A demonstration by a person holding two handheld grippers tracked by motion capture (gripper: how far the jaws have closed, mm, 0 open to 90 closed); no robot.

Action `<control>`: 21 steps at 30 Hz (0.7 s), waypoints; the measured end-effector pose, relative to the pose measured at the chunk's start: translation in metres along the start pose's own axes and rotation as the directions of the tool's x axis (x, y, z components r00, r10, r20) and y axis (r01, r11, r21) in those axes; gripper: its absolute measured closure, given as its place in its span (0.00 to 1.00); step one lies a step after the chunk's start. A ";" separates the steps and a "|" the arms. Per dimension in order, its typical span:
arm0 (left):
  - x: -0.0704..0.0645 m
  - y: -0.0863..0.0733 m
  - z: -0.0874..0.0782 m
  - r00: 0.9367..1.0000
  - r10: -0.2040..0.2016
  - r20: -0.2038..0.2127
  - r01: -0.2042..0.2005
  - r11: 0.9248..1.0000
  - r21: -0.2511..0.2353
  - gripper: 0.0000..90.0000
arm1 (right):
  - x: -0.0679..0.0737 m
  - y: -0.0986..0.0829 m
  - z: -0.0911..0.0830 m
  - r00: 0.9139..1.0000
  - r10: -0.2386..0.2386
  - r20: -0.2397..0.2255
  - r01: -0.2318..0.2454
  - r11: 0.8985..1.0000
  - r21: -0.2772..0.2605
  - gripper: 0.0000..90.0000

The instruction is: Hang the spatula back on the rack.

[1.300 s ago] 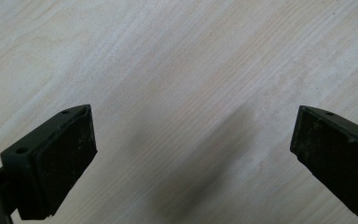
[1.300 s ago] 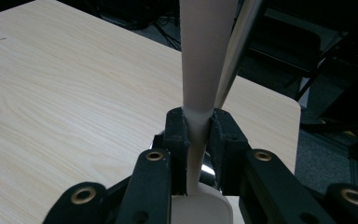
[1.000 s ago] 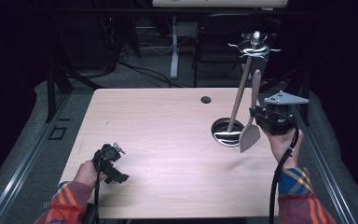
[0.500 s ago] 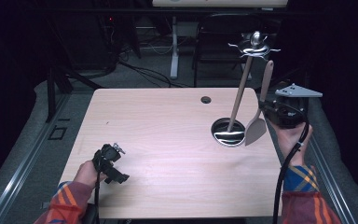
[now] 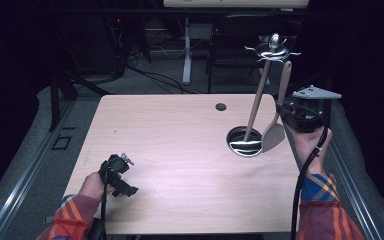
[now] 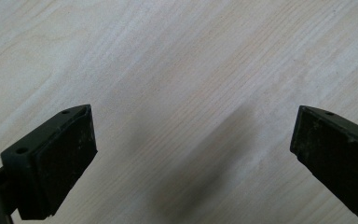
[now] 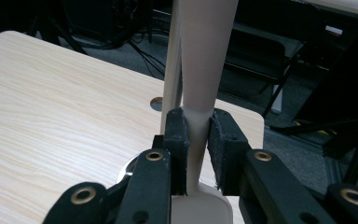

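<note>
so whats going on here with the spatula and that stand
A person is working at a wooden table with a hand-held gripper in each hand. The right hand-held gripper is shut on the handle of a pale spatula, holding it up beside the utensil stand, whose hooks are at the top of its pole. The spatula is not hung on a hook. The left hand-held gripper is open over bare tabletop, near the front left.

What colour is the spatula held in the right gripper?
Pale beige. The spatula shows best in the high view, clamped by the right gripper.
</note>
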State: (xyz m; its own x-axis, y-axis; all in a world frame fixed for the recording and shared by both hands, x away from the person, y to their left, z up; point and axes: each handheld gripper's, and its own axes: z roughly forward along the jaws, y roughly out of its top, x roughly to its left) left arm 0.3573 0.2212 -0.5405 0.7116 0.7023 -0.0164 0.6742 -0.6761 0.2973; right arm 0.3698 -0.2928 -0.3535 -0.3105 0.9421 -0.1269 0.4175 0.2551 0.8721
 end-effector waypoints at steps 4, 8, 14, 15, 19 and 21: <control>0.000 0.000 0.000 1.000 0.000 0.002 0.000 1.000 0.003 0.00 | 0.000 0.001 0.002 1.000 0.005 0.001 -0.005 1.000 0.006 0.87; 0.000 0.000 0.000 1.000 0.000 0.000 0.000 1.000 0.002 0.00 | 0.000 0.003 0.003 1.000 -0.002 0.018 0.001 1.000 0.014 0.87; 0.000 -0.001 0.000 1.000 -0.001 -0.003 0.001 1.000 -0.002 0.00 | 0.000 0.006 0.006 1.000 -0.010 0.021 0.009 0.999 0.031 0.87; 0.001 -0.002 0.000 1.000 -0.001 0.000 0.001 1.000 -0.003 0.00 | 0.000 0.006 0.007 1.000 -0.006 0.021 0.005 0.999 0.035 0.87; 0.001 -0.003 -0.001 1.000 -0.009 0.001 0.009 1.000 -0.004 0.00 | 0.000 0.008 0.008 1.000 -0.008 0.020 0.008 0.999 0.041 0.87; 0.000 -0.003 -0.001 1.000 -0.009 -0.001 0.009 1.000 -0.004 0.00 | 0.000 0.008 0.009 1.000 -0.005 0.016 0.005 0.999 0.045 0.87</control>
State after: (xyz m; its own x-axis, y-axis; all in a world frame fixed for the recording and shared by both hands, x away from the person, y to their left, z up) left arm 0.3555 0.2237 -0.5407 0.7050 0.7090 -0.0180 0.6801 -0.6687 0.3005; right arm 0.3808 -0.2891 -0.3501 -0.2991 0.9440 -0.1391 0.4537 0.2689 0.8496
